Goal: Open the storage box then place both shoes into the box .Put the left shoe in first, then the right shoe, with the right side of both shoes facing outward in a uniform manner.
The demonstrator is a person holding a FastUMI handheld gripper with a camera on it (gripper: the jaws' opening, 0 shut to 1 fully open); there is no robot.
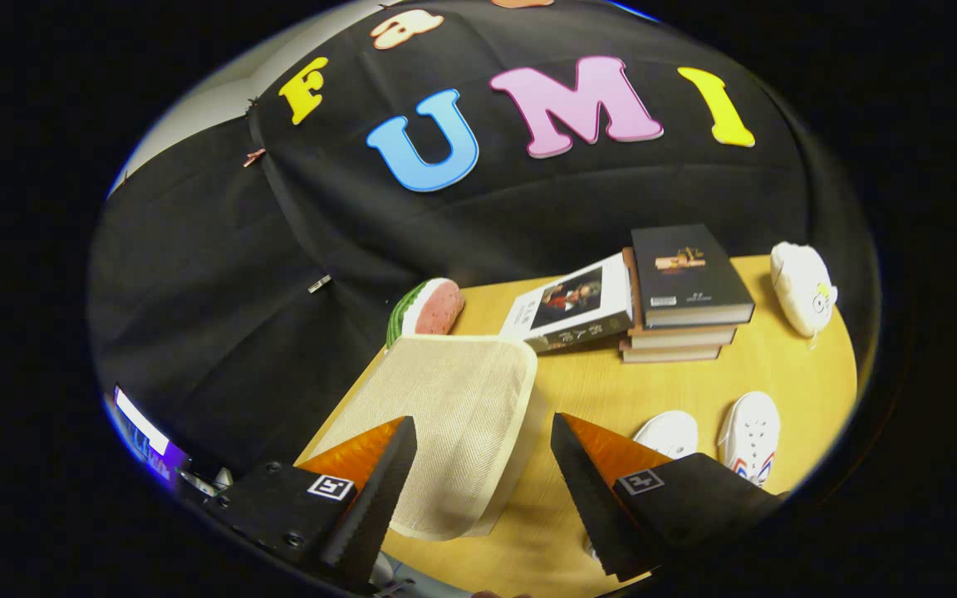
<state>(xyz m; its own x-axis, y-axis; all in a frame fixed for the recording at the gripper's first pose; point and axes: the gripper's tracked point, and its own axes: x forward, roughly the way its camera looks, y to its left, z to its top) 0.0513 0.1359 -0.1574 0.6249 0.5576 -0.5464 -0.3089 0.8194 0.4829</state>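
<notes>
A beige woven storage box [453, 415] with a cream-edged lid lies on the wooden table [578, 390], just ahead of my fingers and partly between them. Its lid looks closed. My gripper [483, 490] is open, held above the box's near end with nothing between the fingers. Two white shoes stand to the right of the box: one shoe [668, 433] is half hidden behind my right finger, and the other shoe [751, 436], with red and blue marks on its side, lies further right.
Beyond the box lie a watermelon-slice toy [427, 309], a book lying flat [571, 307] and a stack of books [682, 295]. A white plush toy [802, 286] sits at the far right. The table's left edge runs beside the box.
</notes>
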